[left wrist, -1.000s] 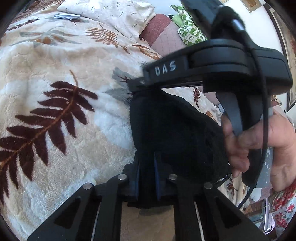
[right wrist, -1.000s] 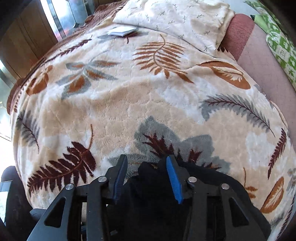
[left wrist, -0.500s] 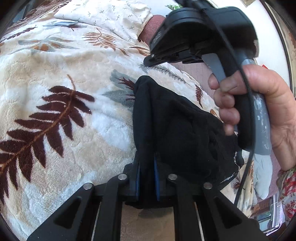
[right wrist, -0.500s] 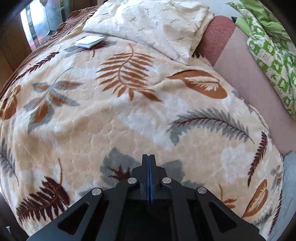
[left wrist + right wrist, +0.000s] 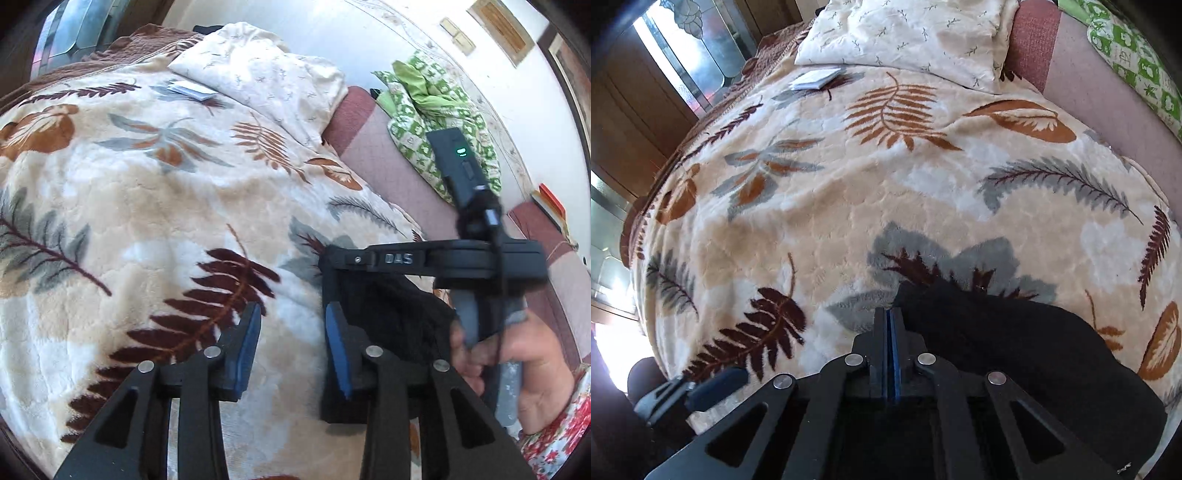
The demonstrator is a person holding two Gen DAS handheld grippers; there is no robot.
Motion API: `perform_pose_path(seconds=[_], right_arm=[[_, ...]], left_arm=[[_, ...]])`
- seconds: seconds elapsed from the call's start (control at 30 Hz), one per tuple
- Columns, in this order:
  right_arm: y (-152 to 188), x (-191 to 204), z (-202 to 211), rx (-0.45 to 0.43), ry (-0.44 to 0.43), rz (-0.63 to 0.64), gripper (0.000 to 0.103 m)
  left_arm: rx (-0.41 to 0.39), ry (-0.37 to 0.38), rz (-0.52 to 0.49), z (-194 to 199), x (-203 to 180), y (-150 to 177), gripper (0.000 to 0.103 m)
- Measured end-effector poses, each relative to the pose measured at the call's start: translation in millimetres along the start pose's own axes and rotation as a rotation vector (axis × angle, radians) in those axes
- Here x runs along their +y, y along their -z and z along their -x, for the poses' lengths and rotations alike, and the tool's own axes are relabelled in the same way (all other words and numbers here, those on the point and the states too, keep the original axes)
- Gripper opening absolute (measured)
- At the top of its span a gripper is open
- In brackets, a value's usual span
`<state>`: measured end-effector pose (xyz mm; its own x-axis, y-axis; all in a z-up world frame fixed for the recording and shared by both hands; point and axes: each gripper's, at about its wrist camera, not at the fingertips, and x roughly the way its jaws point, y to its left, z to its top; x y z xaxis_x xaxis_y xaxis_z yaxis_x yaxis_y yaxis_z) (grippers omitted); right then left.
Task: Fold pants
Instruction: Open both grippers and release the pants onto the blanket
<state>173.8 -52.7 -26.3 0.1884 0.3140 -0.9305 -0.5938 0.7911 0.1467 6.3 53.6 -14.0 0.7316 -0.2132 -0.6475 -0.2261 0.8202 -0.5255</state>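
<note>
The black pants [image 5: 1015, 343] lie bunched on the leaf-patterned blanket [image 5: 849, 192] near its front edge. They also show in the left wrist view [image 5: 391, 314]. My left gripper [image 5: 291, 317] is open and empty, just left of the pants, with its right finger at their edge. My right gripper [image 5: 891, 317] has its blue pads pressed together beside the pants' left corner; no cloth shows between them. In the left wrist view the right gripper's body [image 5: 443, 258] reaches in over the pants, held by a hand [image 5: 517, 362].
A cream pillow [image 5: 916, 33] and a small white packet [image 5: 814, 79] lie at the far end of the bed. A pink mattress strip [image 5: 388, 158] and green patterned cloth [image 5: 436, 110] run along the right. Wooden cabinets with glass stand at left.
My left gripper opened and let go of the pants. My right gripper, open a second ago, shut and came back down beside the pants.
</note>
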Motion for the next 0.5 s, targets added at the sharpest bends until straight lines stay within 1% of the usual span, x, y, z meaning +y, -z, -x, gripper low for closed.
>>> perform_pose_path(seconds=[0.07,0.13,0.23,0.27,0.33,0.37,0.4,0.47,0.5], right_arm=[[-10.3,-3.2,-13.6,0.016,-0.002,-0.032,0.003],[-20.6,-2.3,-10.8,-0.033,-0.008,-0.042,0.003],[-25.6,-5.9,12.7,-0.122,-0.062,-0.091,0.003],[-21.7,-9.7,23.8,-0.151,-0.062,-0.106,0.004],[-6.2,-17.6,42.5,-0.189,-0.04,-0.127,0.012],[6.3,-23.8,51.5,-0.208,-0.029,-0.14,0.028],[24.3,-33.1,61.2,-0.231,-0.022,-0.161,0.055],[59.0,-52.0,77.1,-0.273,0.002,-0.204,0.079],[77.6,-62.9,83.8,-0.285,0.022,-0.219,0.079]], left_arm=[[0.005,-0.01,-0.007,-2.1,-0.3,0.0,0.035],[0.01,-0.022,-0.025,-4.0,-4.5,3.8,0.035],[0.01,-0.024,-0.047,-5.6,-6.1,5.9,0.037],[0.01,-0.026,-0.053,-4.3,-5.1,7.2,0.038],[0.015,-0.029,-0.053,-4.2,-4.2,9.7,0.039],[0.021,-0.028,-0.049,-5.1,-3.5,10.1,0.041],[0.025,-0.028,-0.046,-5.9,-3.2,10.8,0.042],[0.026,-0.038,-0.046,-7.1,-3.2,13.0,0.048],[0.026,-0.045,-0.05,-8.0,-3.8,14.7,0.049]])
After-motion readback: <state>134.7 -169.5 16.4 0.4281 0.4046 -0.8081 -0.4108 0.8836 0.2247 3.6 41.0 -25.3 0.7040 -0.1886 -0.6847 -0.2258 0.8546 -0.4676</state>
